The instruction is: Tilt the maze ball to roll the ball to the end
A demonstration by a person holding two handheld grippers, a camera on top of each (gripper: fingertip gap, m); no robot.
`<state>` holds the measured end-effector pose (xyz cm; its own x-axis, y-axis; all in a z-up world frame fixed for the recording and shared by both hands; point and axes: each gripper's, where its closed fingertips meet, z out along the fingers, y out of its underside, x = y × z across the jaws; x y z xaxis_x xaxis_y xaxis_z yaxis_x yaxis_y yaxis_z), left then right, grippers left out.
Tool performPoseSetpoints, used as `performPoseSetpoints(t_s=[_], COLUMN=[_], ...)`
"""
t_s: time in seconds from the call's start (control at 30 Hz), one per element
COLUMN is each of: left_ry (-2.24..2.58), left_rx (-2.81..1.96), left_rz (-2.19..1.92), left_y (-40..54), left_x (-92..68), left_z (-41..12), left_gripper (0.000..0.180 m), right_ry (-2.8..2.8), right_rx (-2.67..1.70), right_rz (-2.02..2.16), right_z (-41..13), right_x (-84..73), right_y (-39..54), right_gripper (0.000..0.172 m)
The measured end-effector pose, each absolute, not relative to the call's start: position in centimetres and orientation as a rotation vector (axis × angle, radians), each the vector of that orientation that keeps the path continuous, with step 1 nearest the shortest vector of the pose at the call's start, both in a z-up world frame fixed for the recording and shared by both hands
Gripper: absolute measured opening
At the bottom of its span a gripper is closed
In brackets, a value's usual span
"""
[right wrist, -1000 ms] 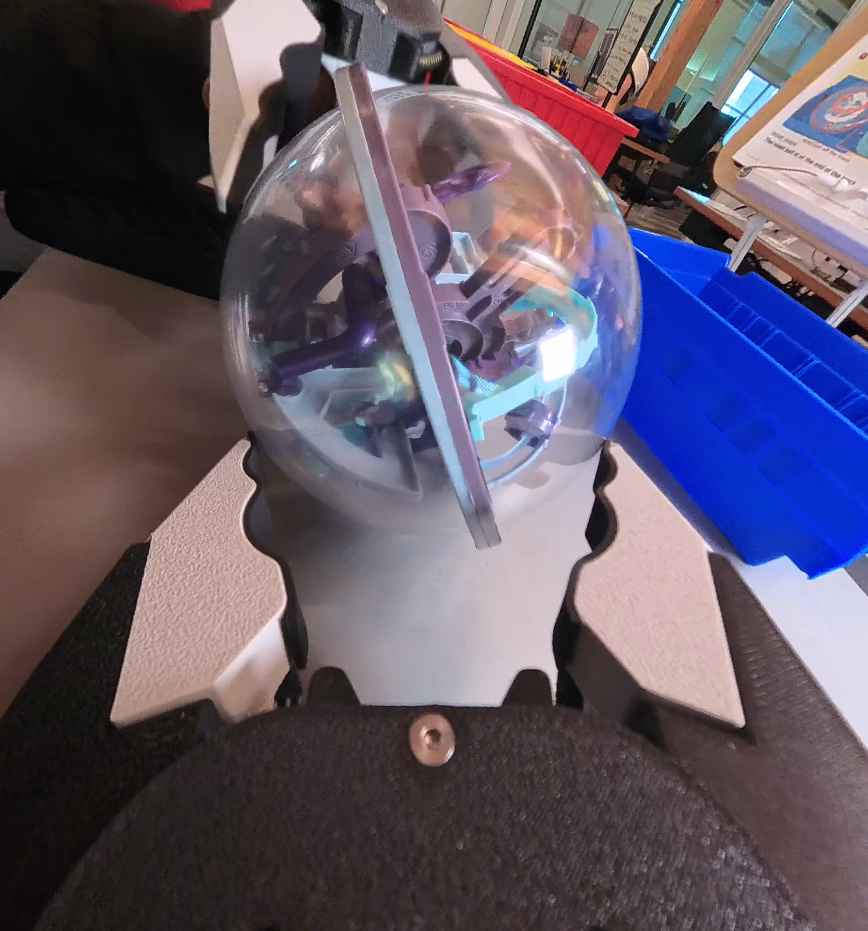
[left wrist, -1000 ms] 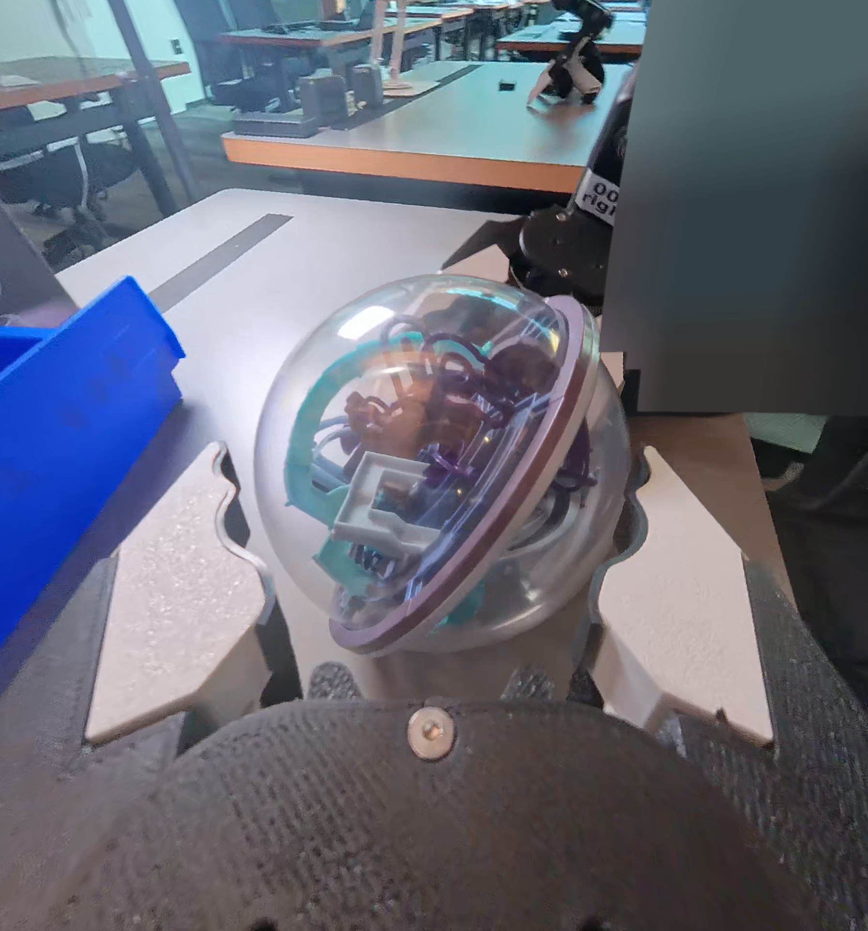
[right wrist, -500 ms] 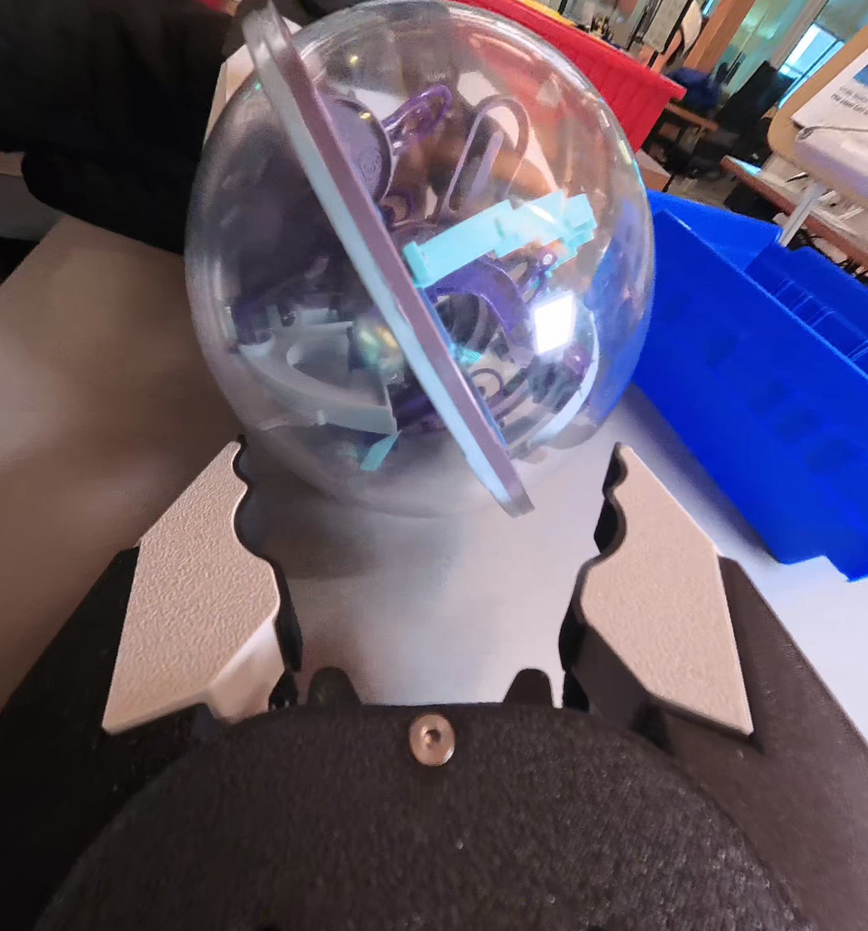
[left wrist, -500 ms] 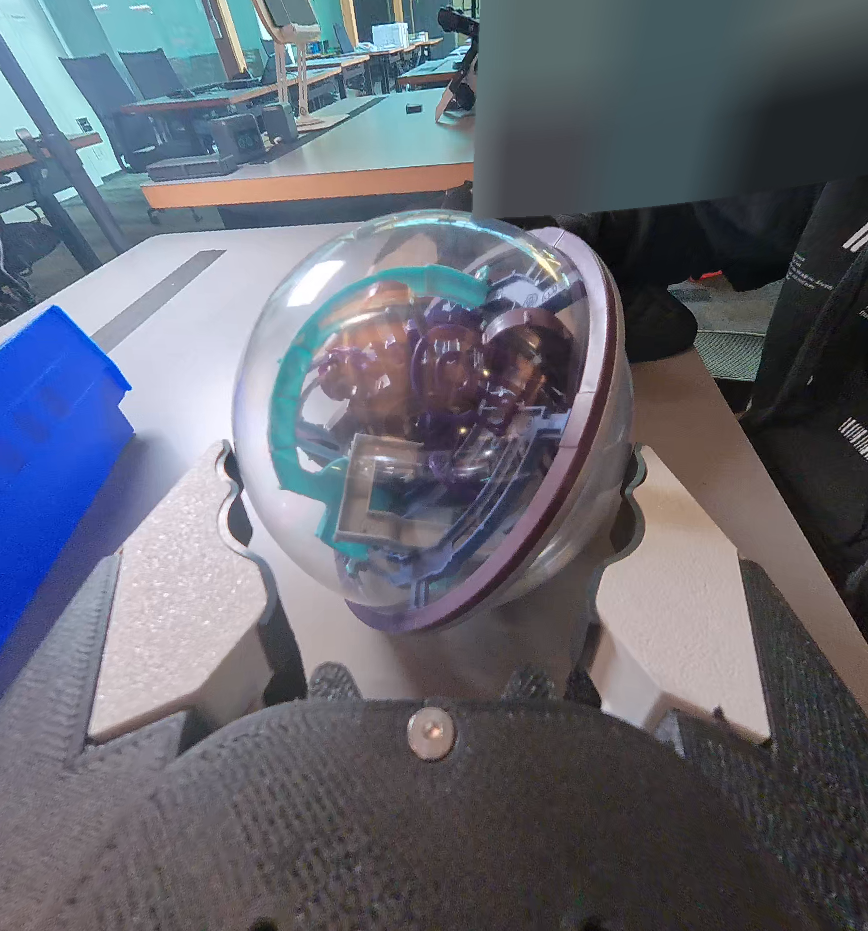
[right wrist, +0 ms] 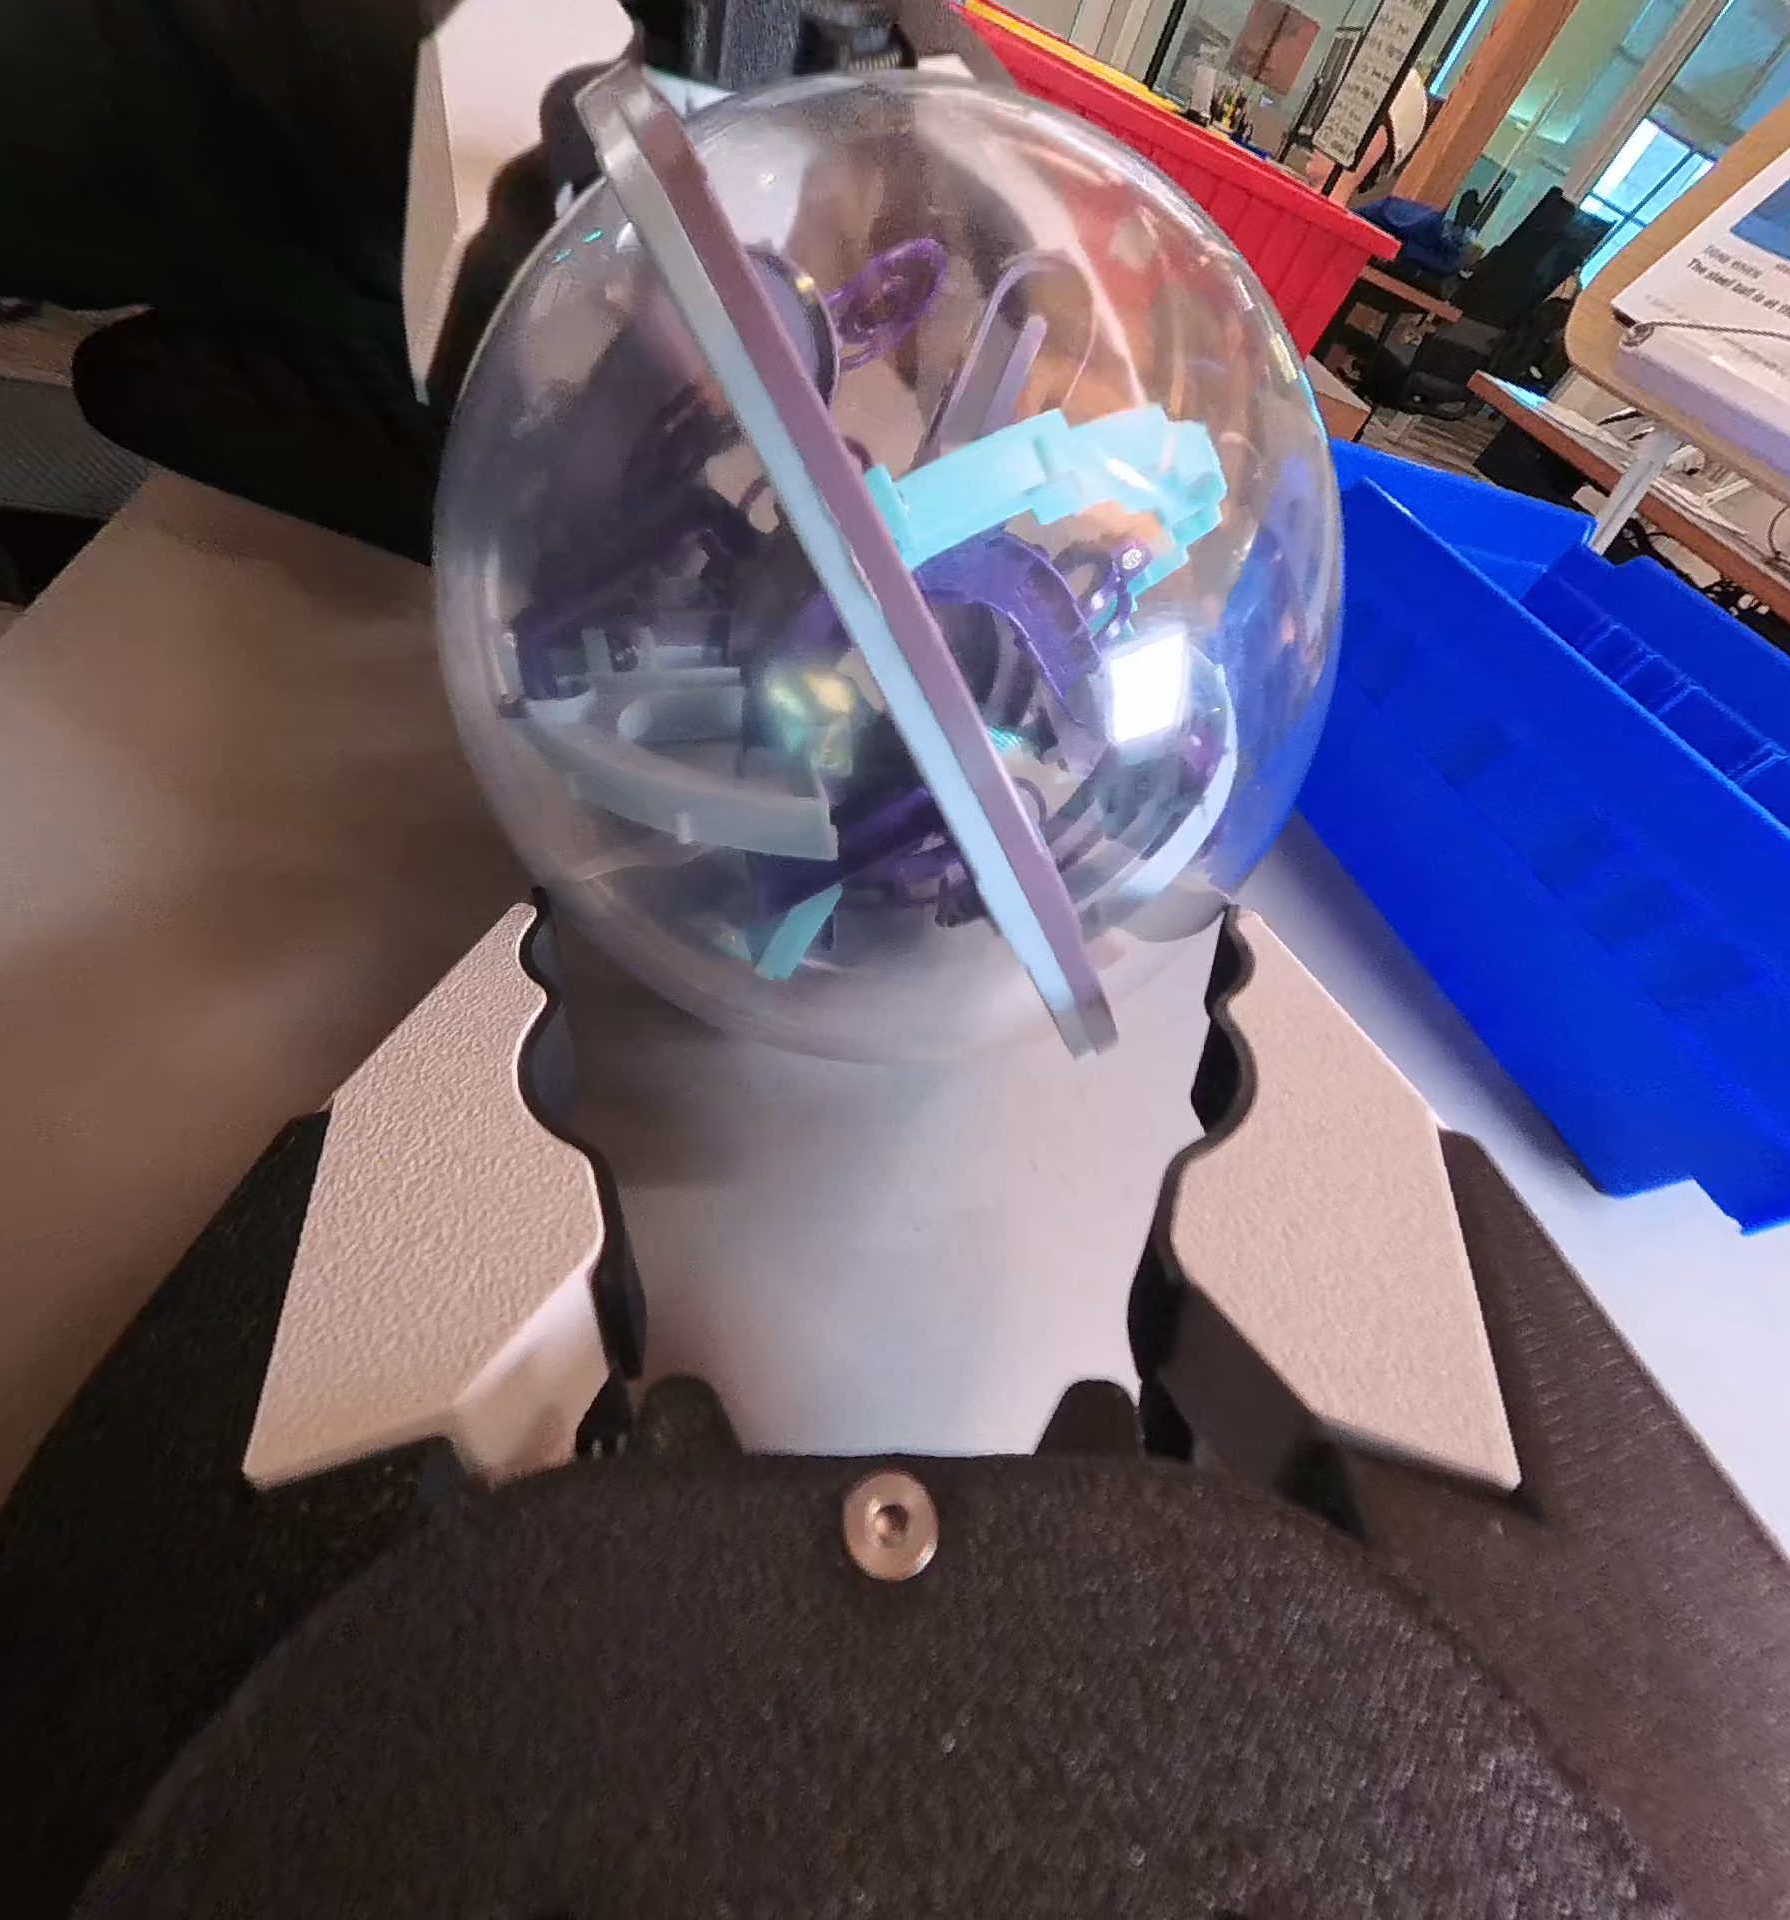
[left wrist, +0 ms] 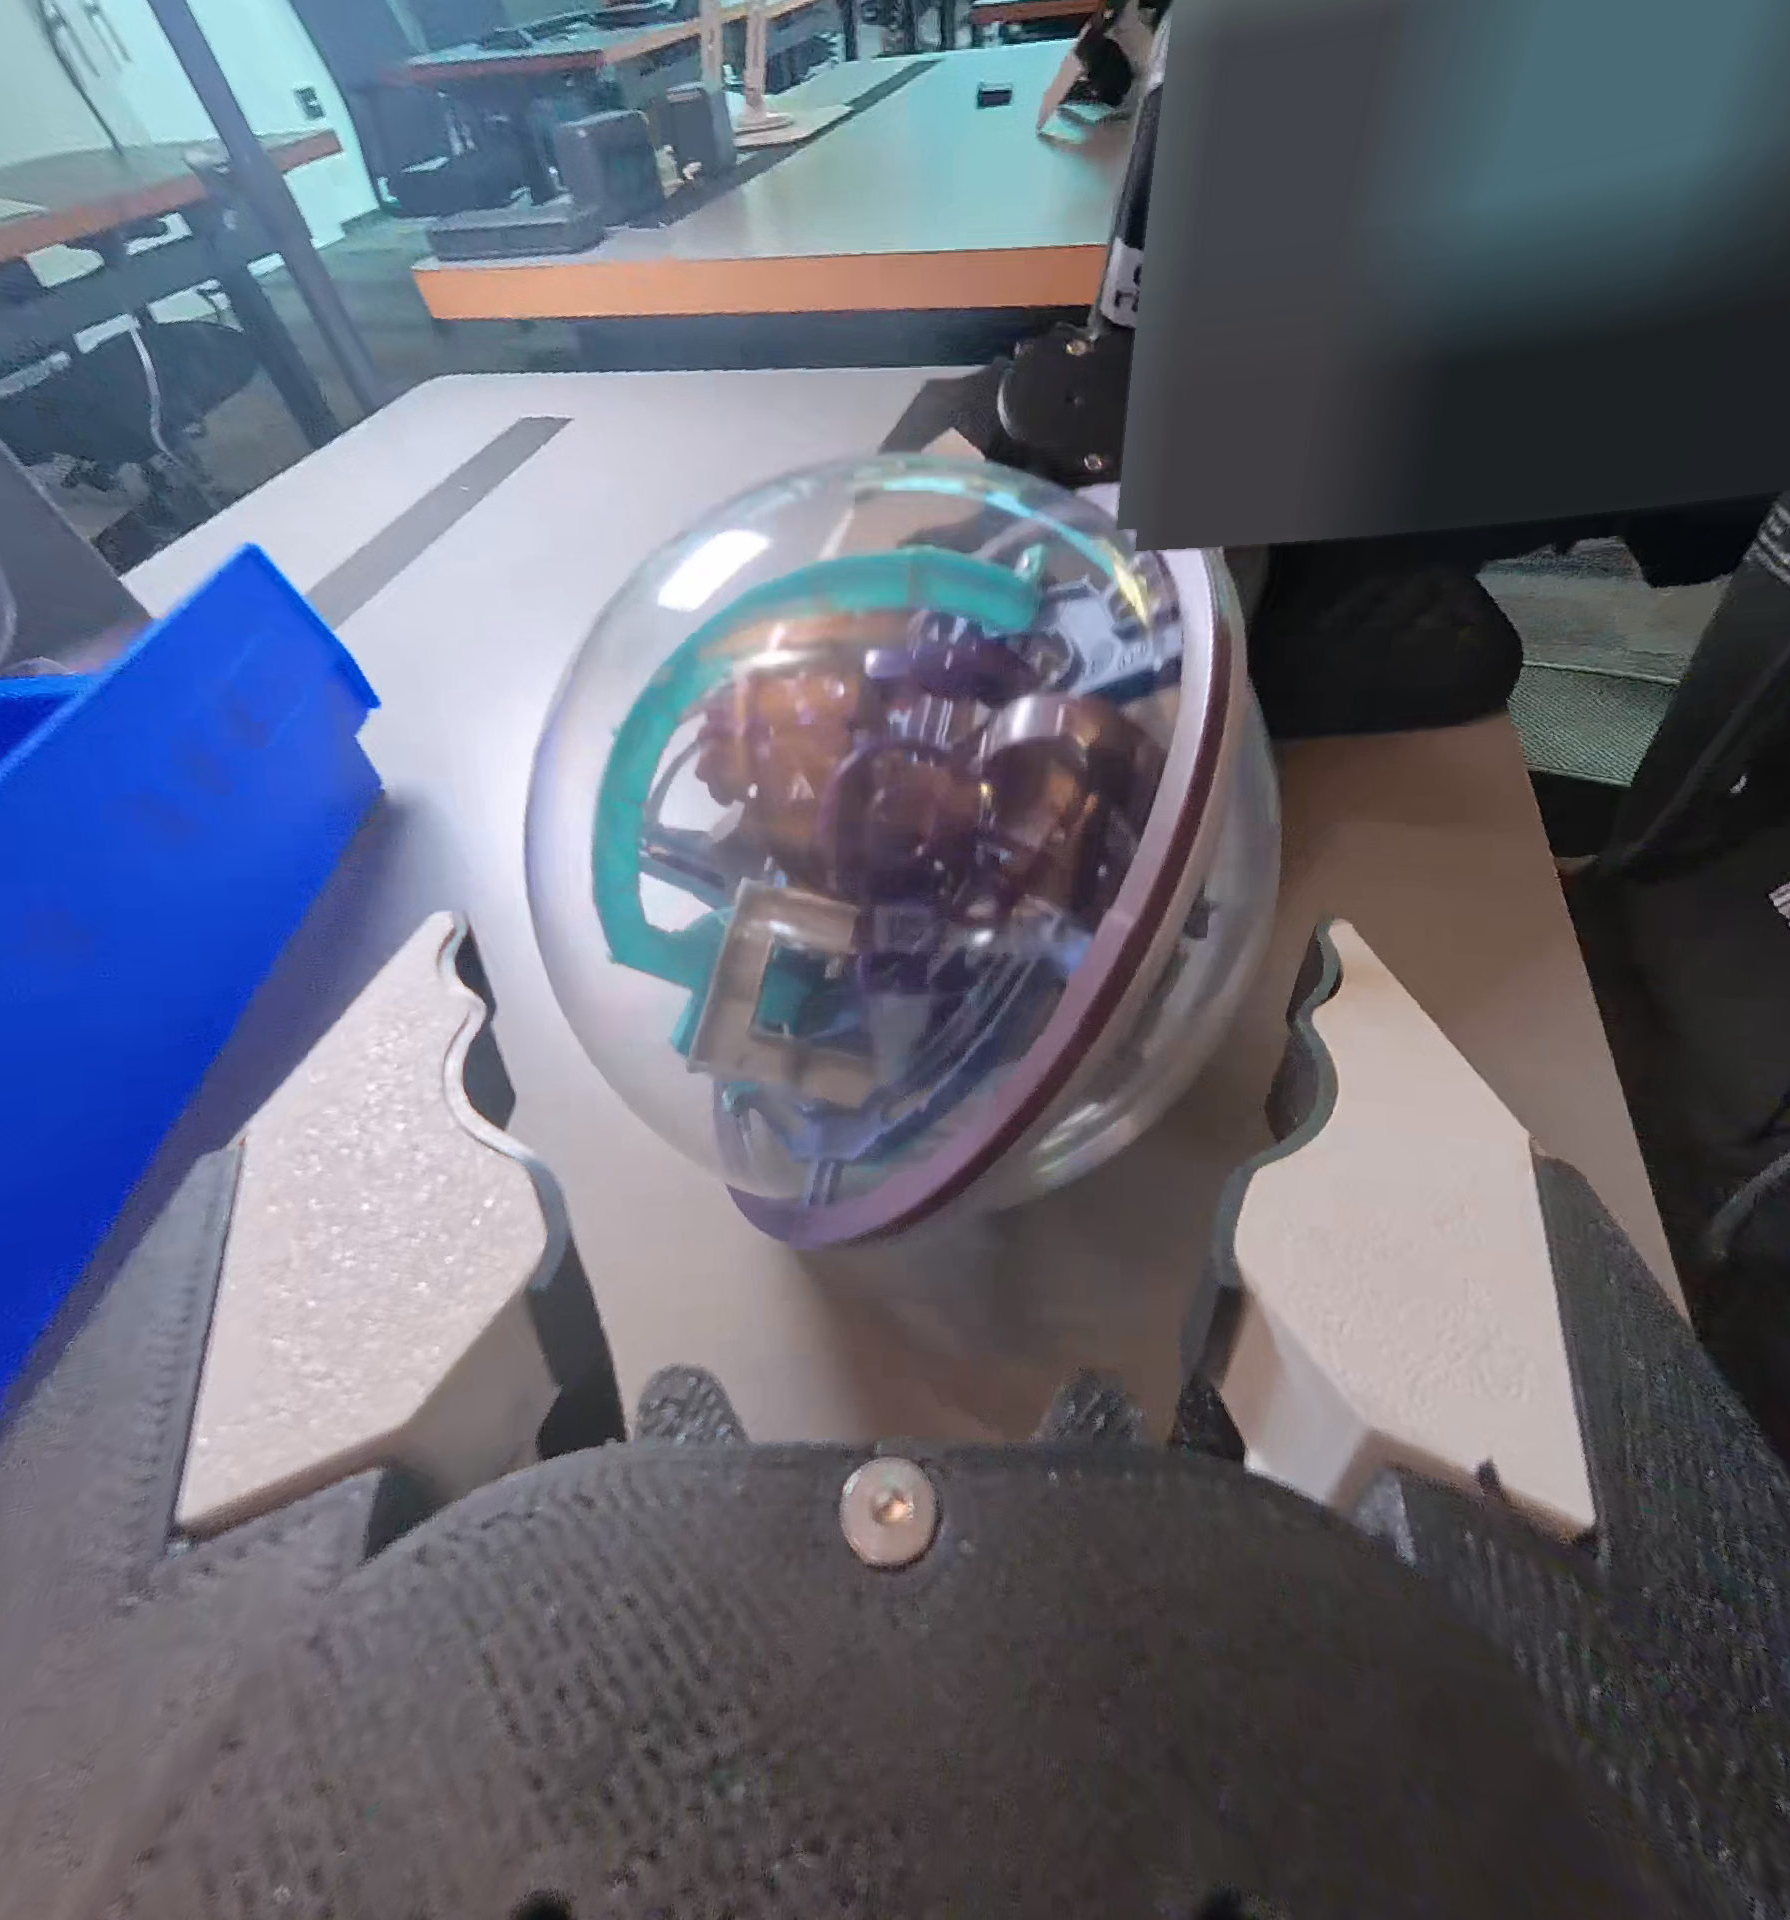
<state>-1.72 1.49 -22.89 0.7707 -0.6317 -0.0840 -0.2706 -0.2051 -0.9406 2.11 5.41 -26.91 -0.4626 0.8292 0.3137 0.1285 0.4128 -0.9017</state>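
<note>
**A:** What worries you here?

**B:** The hold. The right gripper [right wrist: 880,920] meets the maze ball [right wrist: 662,468] only with its two fingertips [right wrist: 475,1039], pressed on the near curve of the clear shell. The sphere is wider than the space between them. On a smooth, round surface like that, a hard tilt could squirt it forward and out.

**A:** And the left gripper [left wrist: 891,935]?

**B:** Its jaws stand wide apart with the ball nested between them. Bare table [left wrist: 662,436] shows between its left finger [left wrist: 392,1091] and the shell, so that side isn't pressing. The other finger [left wrist: 1390,1091] sits just beside the shell; I can't tell if it touches. It's more a backstop than a grip.

**A:** So if the ball slips?

**B:** It would likely drop to the table and roll, perhaps against the blue bin [left wrist: 122,883] close by. The jolt could knock the small ball off its track.

**A:** Where's that small ball?

**B:** I can't pick it out among the teal, purple and grey tracks. The shell's flat purple band [right wrist: 849,582] is steeply slanted, so the maze is well tilted.
</note>
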Motion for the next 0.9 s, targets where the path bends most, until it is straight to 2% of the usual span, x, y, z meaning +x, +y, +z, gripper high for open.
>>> performPoseSetpoints(t_s=[0.3, 0.63, 0.9], left_ry=[0.720, 0.743, 0.721], left_rx=[-1.843, -1.775, -1.856], left_rz=[-0.381, -0.452, -0.442], left_y=[1.5, 0.7, 0.5], left_x=[-1.4, -1.4, -1.7], left_z=[-24.6, -25.7, -26.2], left_gripper=[0.150, 0.149, 0.153], right_ry=[-1.840, -1.925, -1.921], right_rx=[-0.785, -0.825, -0.843], right_rz=[1.099, 1.085, 1.137], right_z=[-26.2, -27.7, -27.4], right_x=[2.1, 1.2, 1.4], right_y=[4.4, 3.7, 3.8], right_gripper=[0.117, 0.128, 0.126])
